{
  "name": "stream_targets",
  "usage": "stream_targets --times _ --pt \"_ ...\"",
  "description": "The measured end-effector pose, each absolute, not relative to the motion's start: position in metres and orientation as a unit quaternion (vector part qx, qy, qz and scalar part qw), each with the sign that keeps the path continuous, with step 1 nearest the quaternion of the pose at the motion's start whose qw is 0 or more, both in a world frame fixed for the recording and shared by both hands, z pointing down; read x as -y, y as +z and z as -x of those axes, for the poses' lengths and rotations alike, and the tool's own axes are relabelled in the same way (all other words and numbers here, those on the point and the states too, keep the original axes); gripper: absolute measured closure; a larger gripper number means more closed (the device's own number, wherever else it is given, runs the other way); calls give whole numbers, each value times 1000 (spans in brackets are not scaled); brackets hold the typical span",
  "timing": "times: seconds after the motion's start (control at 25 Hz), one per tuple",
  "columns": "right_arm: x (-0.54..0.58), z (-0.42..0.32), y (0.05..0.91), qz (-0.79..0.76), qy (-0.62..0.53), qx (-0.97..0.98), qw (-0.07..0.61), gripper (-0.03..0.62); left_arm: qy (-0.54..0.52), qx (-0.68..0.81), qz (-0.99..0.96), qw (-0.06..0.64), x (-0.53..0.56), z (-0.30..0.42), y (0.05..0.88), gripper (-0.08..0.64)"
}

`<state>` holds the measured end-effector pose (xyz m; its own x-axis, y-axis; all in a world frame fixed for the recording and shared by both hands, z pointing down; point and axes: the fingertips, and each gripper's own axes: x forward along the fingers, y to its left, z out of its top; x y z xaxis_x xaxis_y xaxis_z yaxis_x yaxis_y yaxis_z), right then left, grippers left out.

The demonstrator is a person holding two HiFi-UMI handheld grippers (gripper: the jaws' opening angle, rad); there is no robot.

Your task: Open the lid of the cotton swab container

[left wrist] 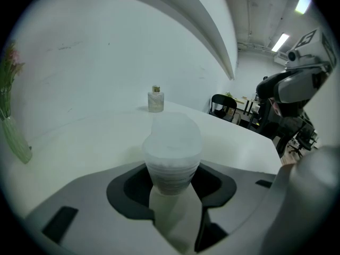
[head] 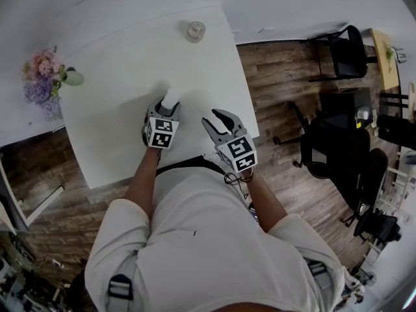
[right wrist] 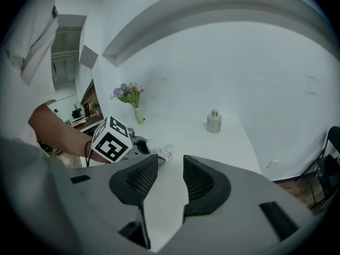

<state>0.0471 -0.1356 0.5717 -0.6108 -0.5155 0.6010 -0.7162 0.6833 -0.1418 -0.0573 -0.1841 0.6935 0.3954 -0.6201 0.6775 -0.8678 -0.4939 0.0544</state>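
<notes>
A small translucent cotton swab container (head: 170, 99) with a rounded white lid stands upright on the white table (head: 123, 57). My left gripper (head: 168, 107) is shut on its lower body, one jaw on each side. In the left gripper view the container (left wrist: 171, 147) fills the gap between the dark pads, and its lid sits closed above them. My right gripper (head: 221, 117) hovers open just to the right of it, nothing between its jaws. The right gripper view shows the container (right wrist: 159, 148) ahead and left of my right gripper (right wrist: 170, 175), beside the left gripper's marker cube (right wrist: 111, 140).
A small glass bottle (head: 195, 30) stands near the table's far edge. A vase of flowers (head: 44, 78) sits at the far left. The table's right edge (head: 246, 90) drops to a wooden floor, with black chairs (head: 344, 52) beyond.
</notes>
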Motion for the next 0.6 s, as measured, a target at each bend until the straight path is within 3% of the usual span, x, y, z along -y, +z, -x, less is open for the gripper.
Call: stream_targets --times 0.6 --pt "140 -36 553 -293 137 908 265 442 279 355 -876 170 162 37 652 344"
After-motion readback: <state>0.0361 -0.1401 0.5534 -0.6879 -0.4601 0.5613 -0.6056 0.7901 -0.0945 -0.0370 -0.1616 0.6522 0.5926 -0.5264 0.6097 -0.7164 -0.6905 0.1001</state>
